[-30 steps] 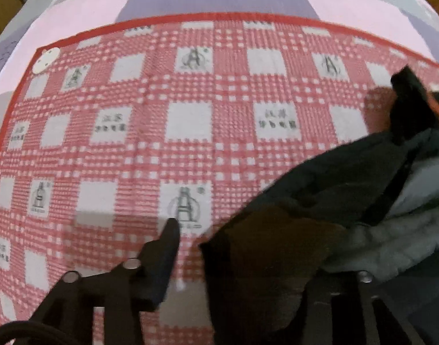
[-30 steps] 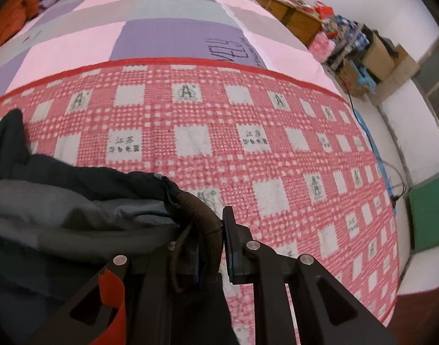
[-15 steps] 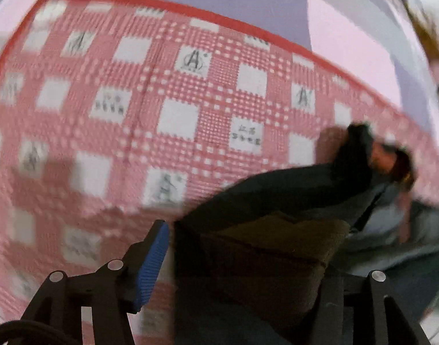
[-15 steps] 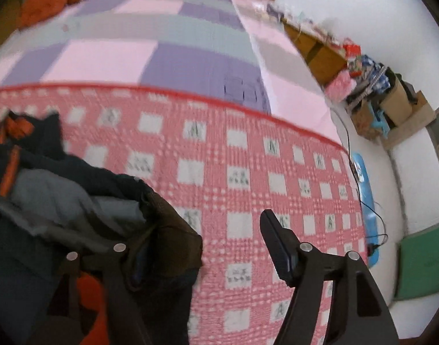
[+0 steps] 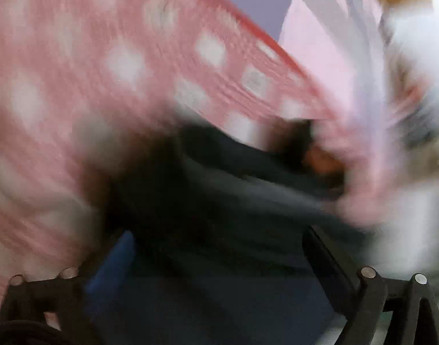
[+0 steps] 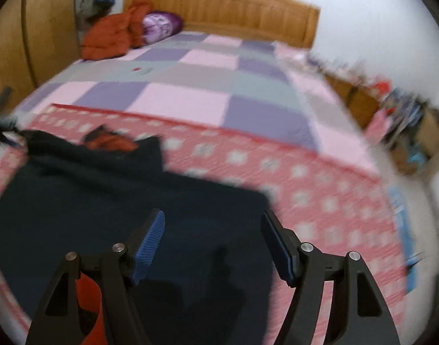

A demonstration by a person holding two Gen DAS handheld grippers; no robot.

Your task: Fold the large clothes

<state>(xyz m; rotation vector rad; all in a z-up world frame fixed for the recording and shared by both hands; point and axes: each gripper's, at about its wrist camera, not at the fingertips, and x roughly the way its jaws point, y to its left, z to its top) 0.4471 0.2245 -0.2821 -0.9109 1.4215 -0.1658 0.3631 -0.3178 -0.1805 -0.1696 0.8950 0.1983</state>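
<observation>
Two views show the same bed (image 6: 190, 92), but only the right wrist view takes in its wooden headboard (image 6: 225, 5), the purple-and-pink patchwork quilt (image 6: 179, 103), an orange heap (image 6: 110, 37) beside a purple pillow (image 6: 162, 24) at the head end, and cluttered boxes (image 6: 403, 120) along the white wall. The left wrist view is heavily smeared and gives little more than colour. Both show the red-and-white checked blanket (image 6: 320, 189) spread across the near part of the bed. The dark garment (image 6: 104, 201) lies on that blanket, flattened out in the right wrist view, with an orange lining (image 6: 110, 142) showing at its far edge; in the left wrist view the same dark cloth (image 5: 219, 201) fills the lower middle in blurred folds. The right gripper (image 6: 213, 230) hovers over the garment's near right corner, its blue-padded fingers (image 6: 150, 241) well apart with nothing gripped between them, having just opened. The left gripper (image 5: 219, 247) also has its fingers spread wide, having just been opening; dark cloth lies between them, though the blur hides whether either pad touches it.
</observation>
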